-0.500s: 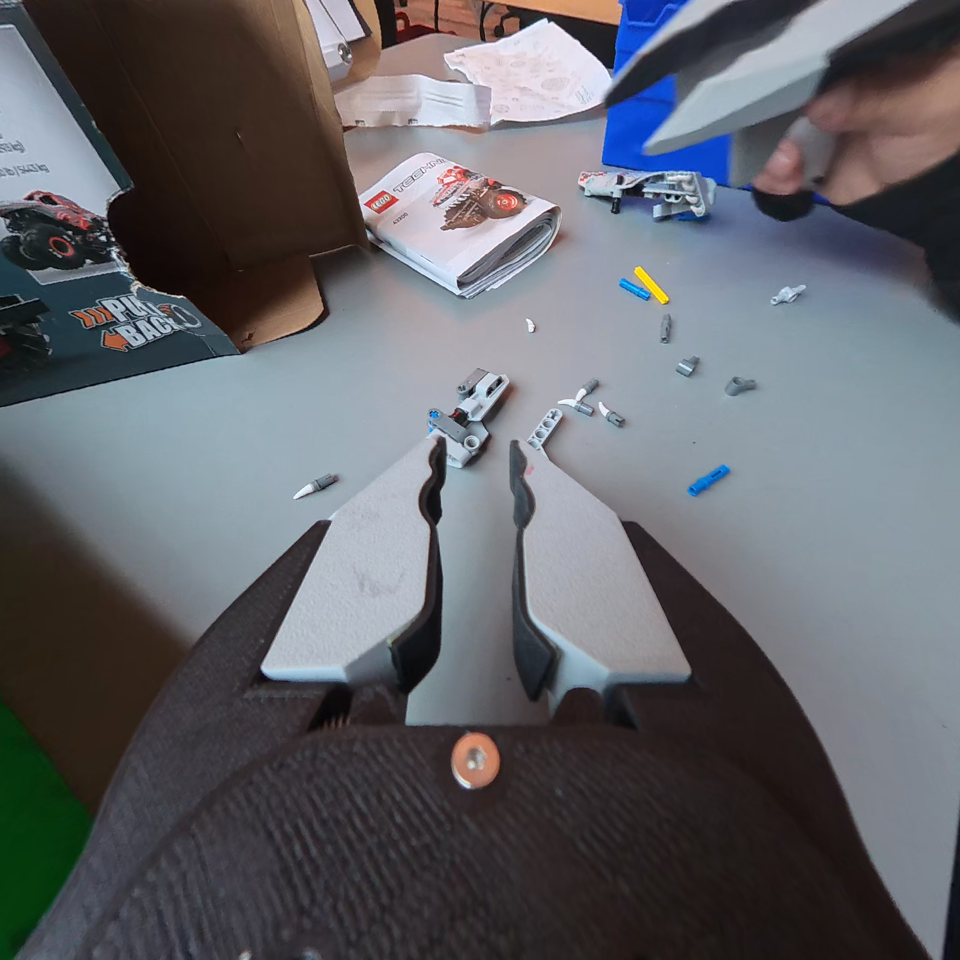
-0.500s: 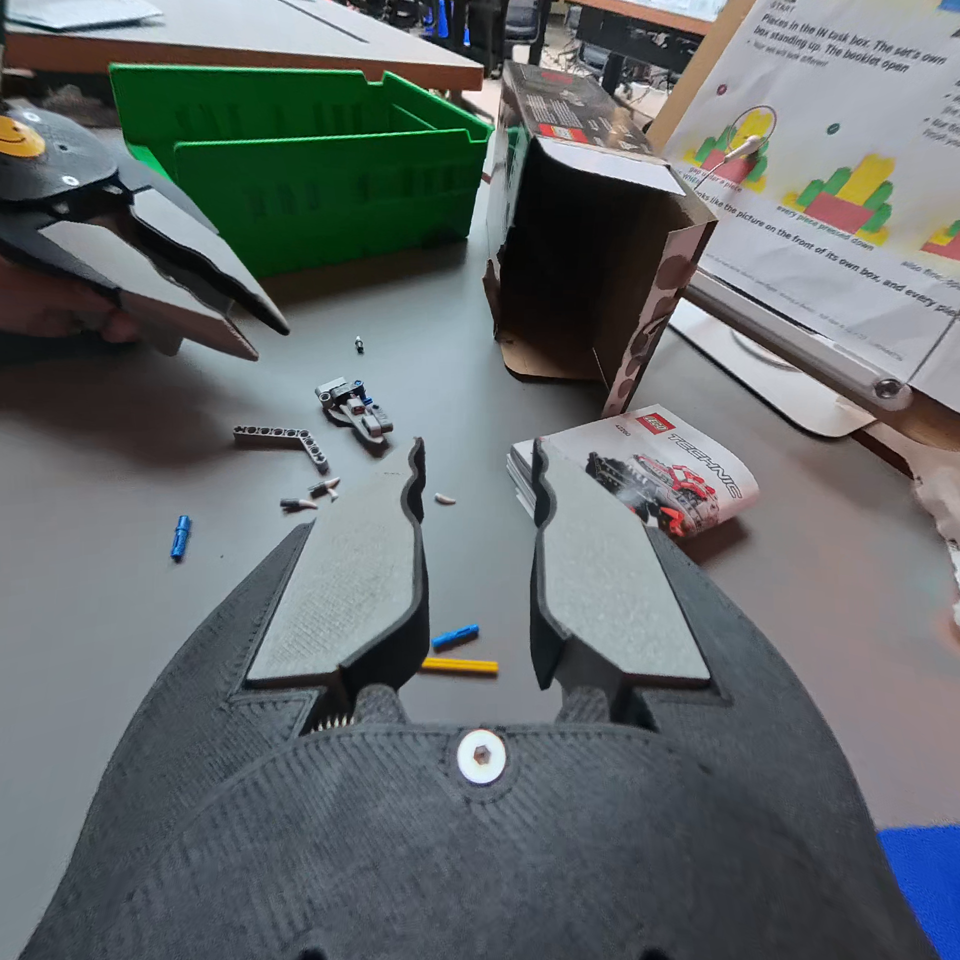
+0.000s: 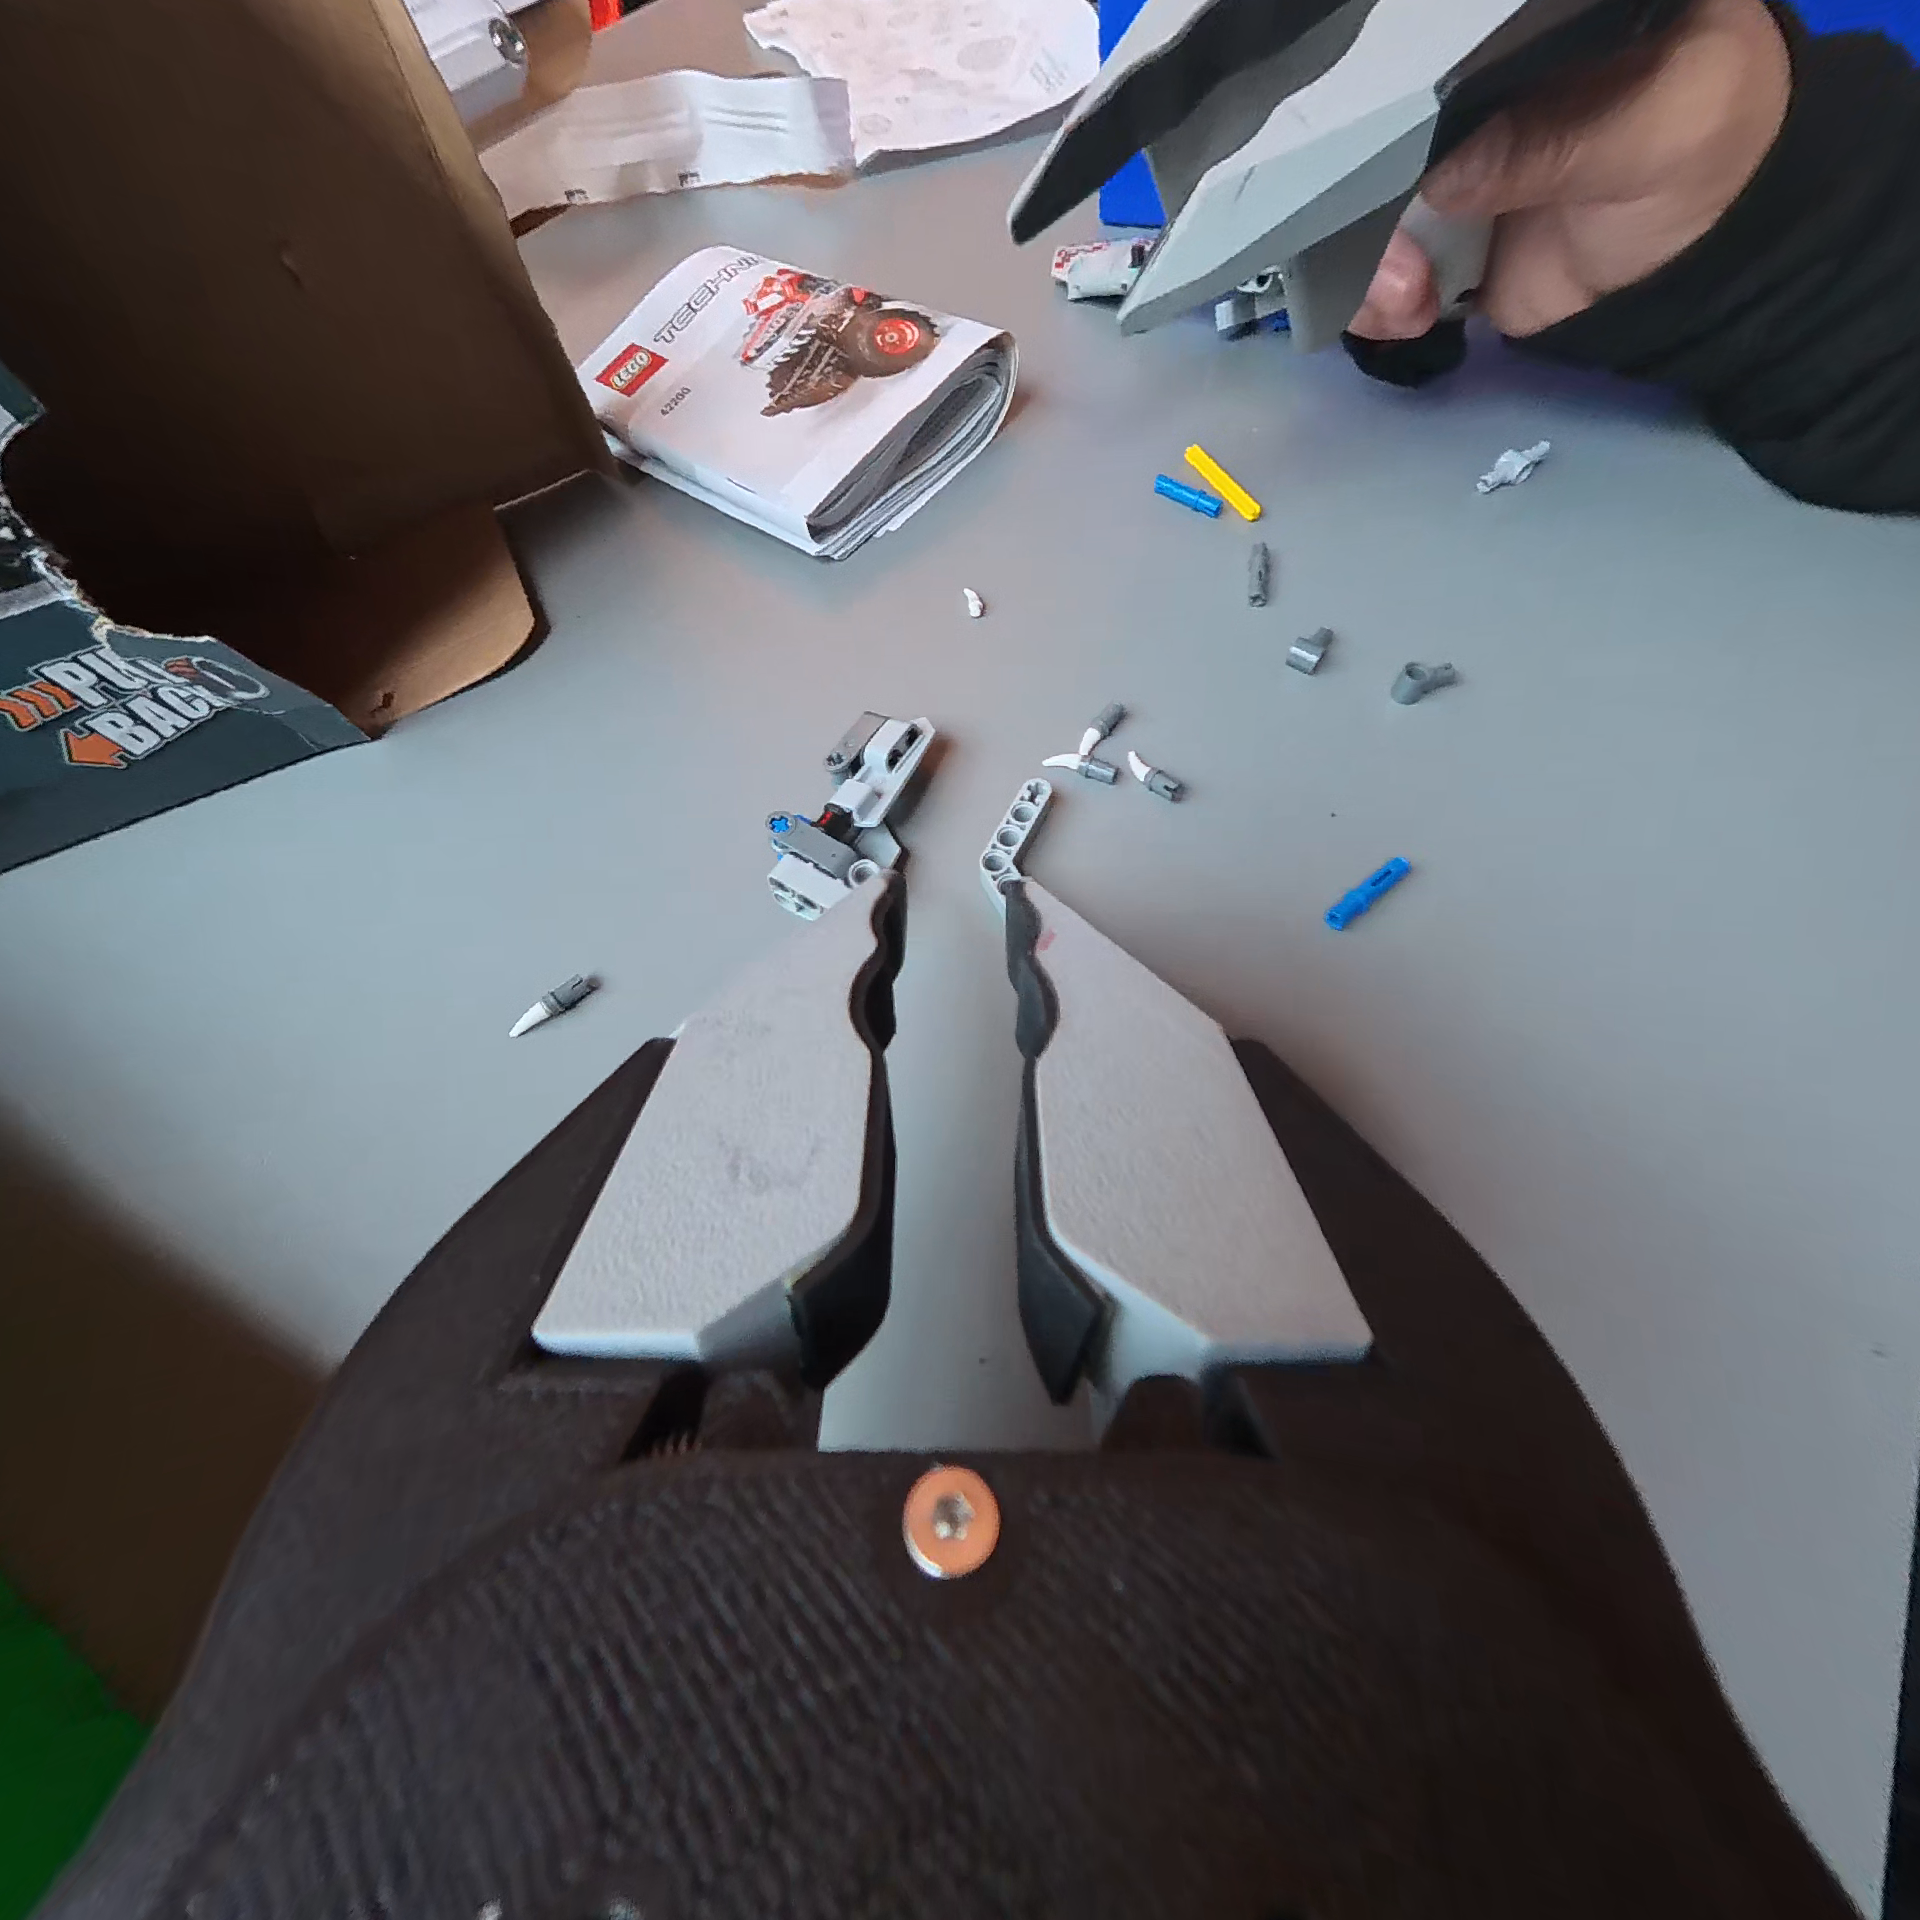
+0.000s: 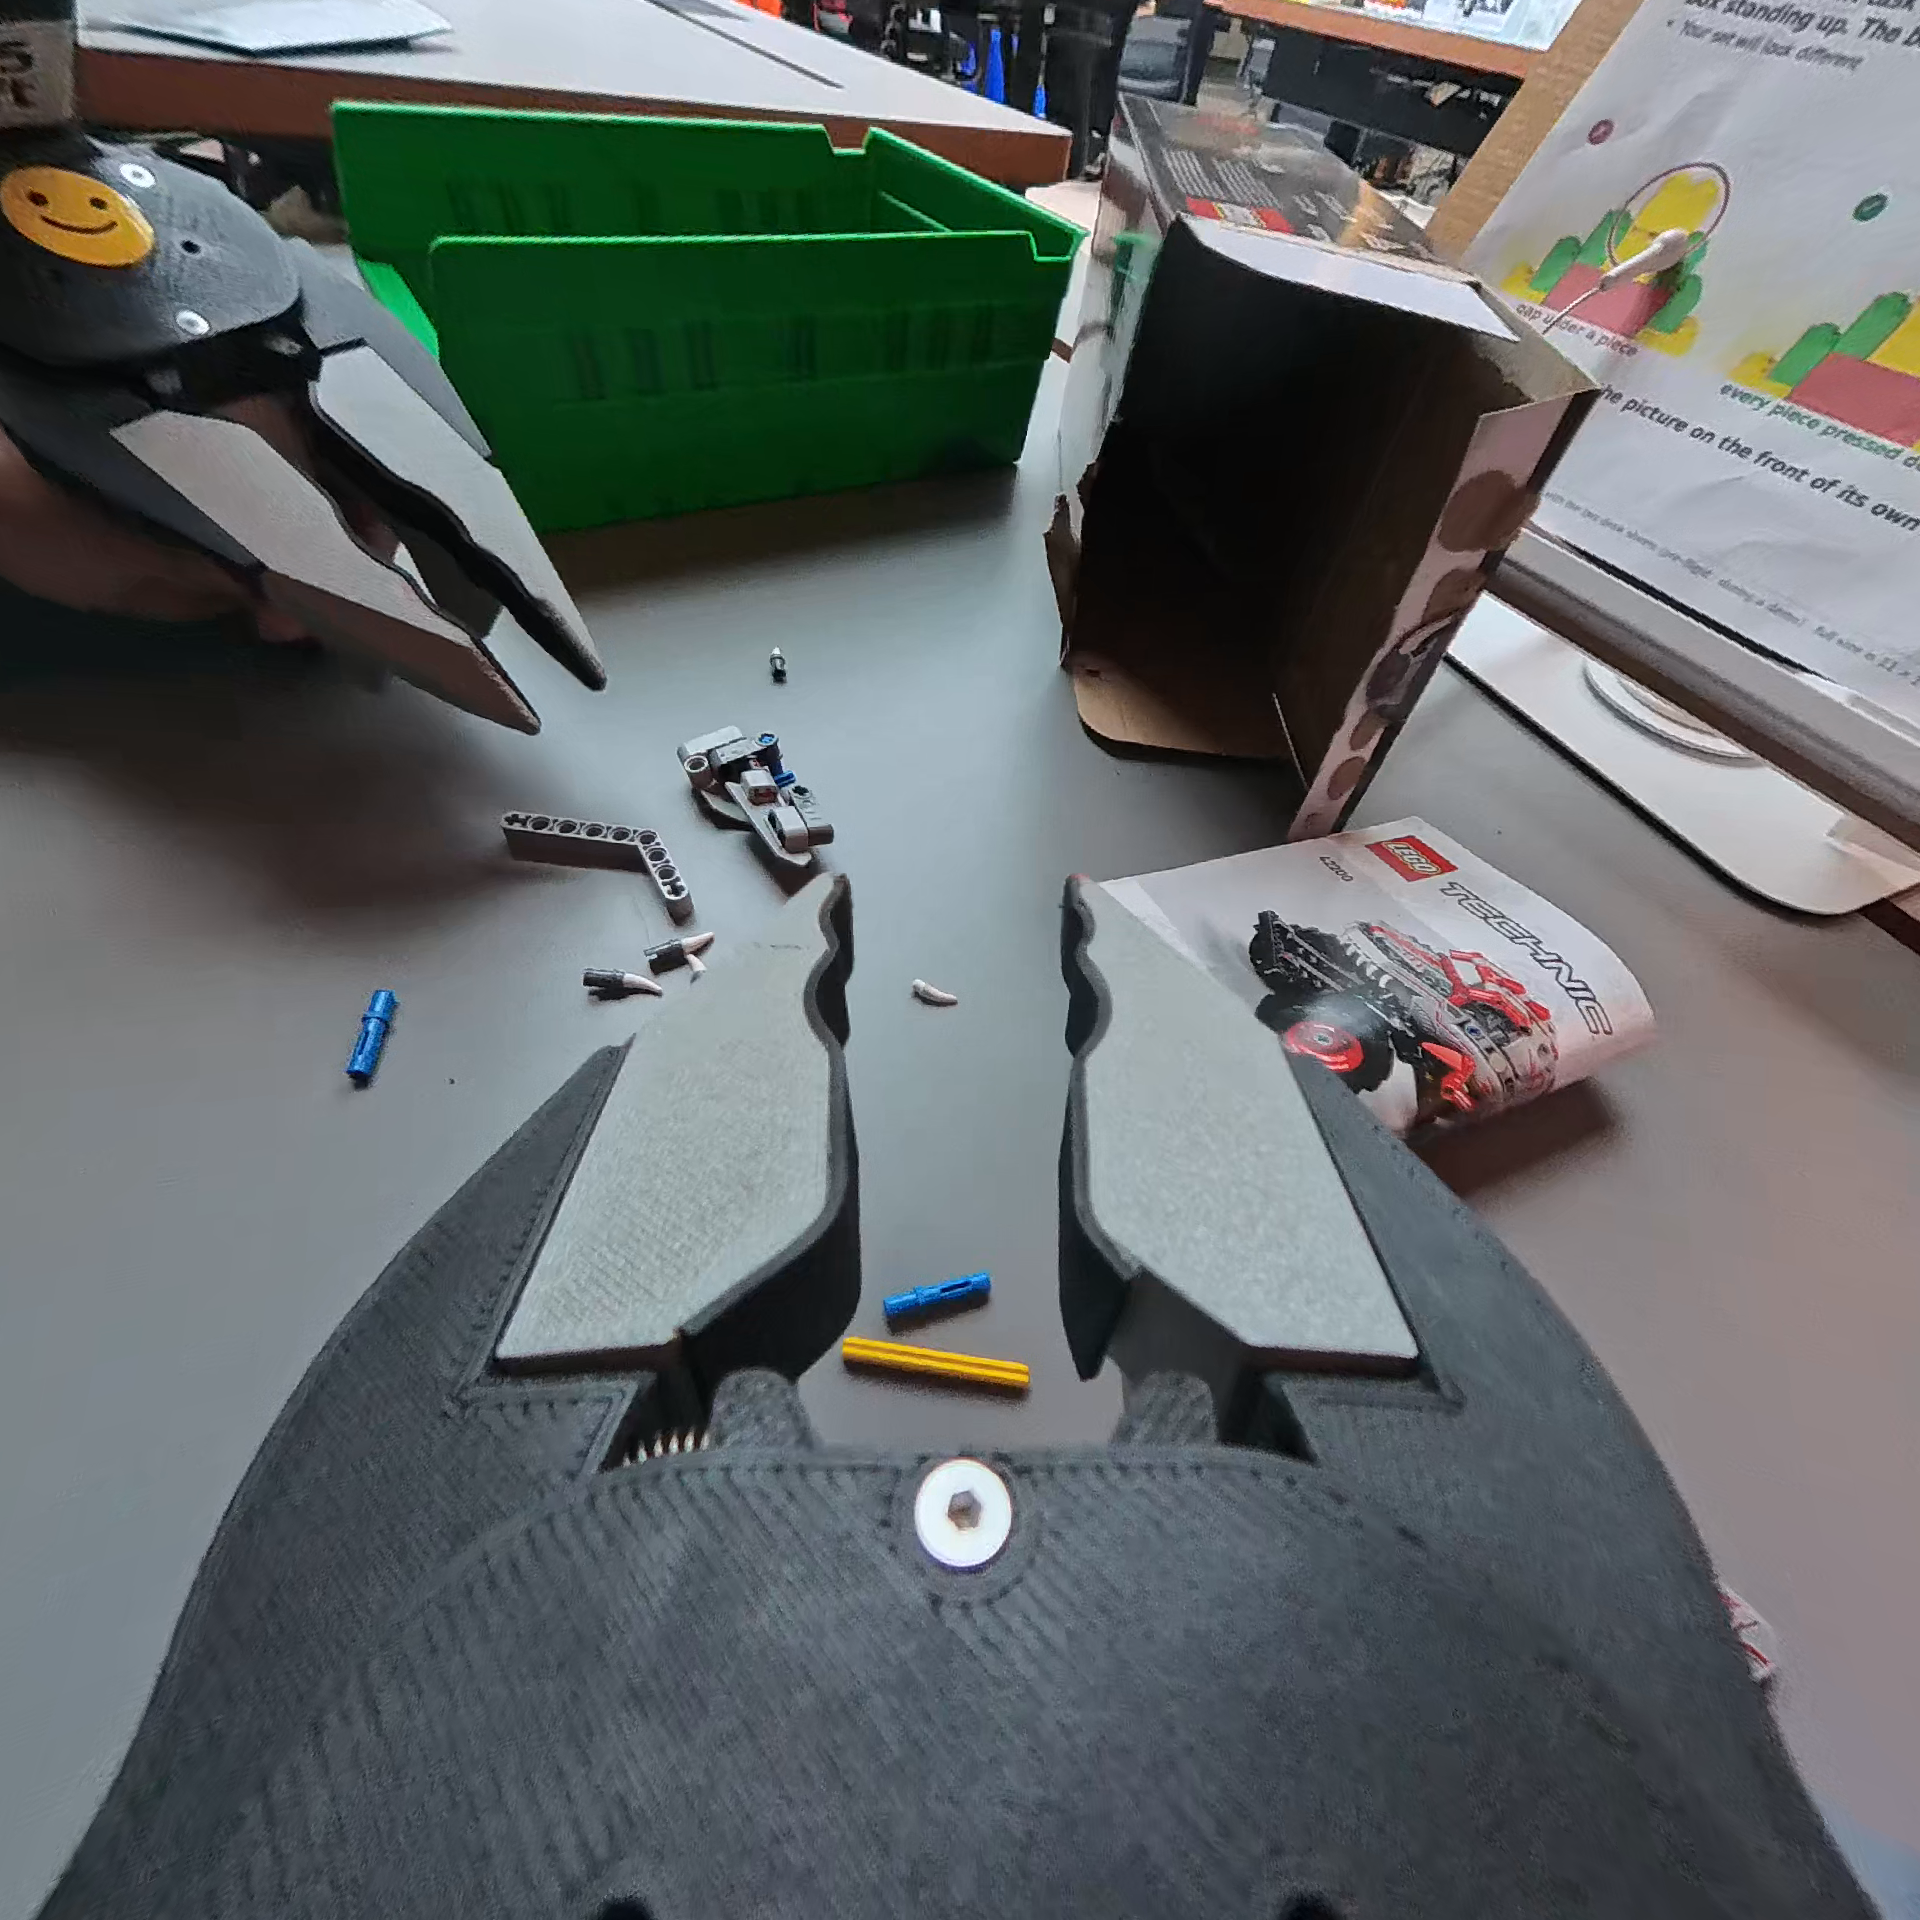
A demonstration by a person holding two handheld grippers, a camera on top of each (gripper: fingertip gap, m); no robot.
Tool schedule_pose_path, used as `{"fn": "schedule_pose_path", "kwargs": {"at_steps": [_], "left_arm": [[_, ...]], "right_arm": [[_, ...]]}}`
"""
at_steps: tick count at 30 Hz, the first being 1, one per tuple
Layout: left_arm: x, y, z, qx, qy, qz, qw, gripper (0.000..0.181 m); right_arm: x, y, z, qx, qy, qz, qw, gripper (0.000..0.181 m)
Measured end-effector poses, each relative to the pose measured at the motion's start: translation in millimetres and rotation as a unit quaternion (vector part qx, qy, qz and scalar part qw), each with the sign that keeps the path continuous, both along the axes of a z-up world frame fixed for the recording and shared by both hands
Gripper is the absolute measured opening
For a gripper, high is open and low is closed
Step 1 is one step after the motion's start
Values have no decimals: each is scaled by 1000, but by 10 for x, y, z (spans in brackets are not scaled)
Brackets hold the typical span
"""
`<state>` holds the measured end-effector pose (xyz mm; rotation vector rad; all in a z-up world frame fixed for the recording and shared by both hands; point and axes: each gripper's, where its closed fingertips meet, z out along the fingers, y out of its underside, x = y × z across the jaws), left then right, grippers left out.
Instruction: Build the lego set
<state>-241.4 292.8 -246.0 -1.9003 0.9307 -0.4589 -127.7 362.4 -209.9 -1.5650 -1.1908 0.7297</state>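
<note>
A small grey lego assembly lies on the grey table just past my left gripper, which is open and empty above the table. A bent grey beam lies by its right fingertip. My right gripper is open and empty; a white tooth piece lies on the table between its fingers, and a blue pin and a yellow axle lie under it. The assembly and the beam show ahead and to the left. The left gripper hovers at far left.
A folded instruction booklet lies beside an open cardboard box. A green bin stands at the back. Loose pins and tooth pieces are scattered, among them a blue pin. A second assembly lies behind the right gripper.
My left gripper has drawn back slightly from the assembly. The right gripper has come lower and nearer to the middle of the table, and its fingers stand wider apart.
</note>
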Motion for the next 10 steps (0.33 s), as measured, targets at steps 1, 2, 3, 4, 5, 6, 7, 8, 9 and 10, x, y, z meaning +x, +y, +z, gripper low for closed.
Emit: {"fn": "schedule_pose_path", "kwargs": {"at_steps": [1,2,3,4,5,6,7,8,9,10], "left_arm": [[3,-4,4,2,0,-1,1000,16],[3,-6,10,5,0,-1,1000,15],[3,-11,13,7,0,-1,1000,15],[5,-19,12,6,-1,-1,1000,15],[5,-26,9,5,0,-1,1000,15],[5,-32,2,3,2,0,1000,15],[7,-41,-12,1,5,1,1000,15],[11,-57,-28,-2,10,0,1000,13],[15,-71,-41,-2,16,-1,1000,9],[5,-71,-55,0,24,5,1000,8]], "right_arm": [[-2,-3,-14,5,-6,-1,1000,37],[-5,-8,-30,10,-13,-1,1000,37],[-12,-19,-39,12,-17,1,1000,37],[-23,-40,-43,12,-18,5,1000,37],[-31,-56,-47,9,-18,9,1000,37],[-31,-60,-55,6,-20,9,1000,37],[-26,-60,-63,4,-21,8,1000,37],[-20,-58,-59,5,-20,7,1000,38],[-13,-54,-44,6,-16,6,1000,37],[-5,-50,-26,7,-11,4,1000,37]]}}
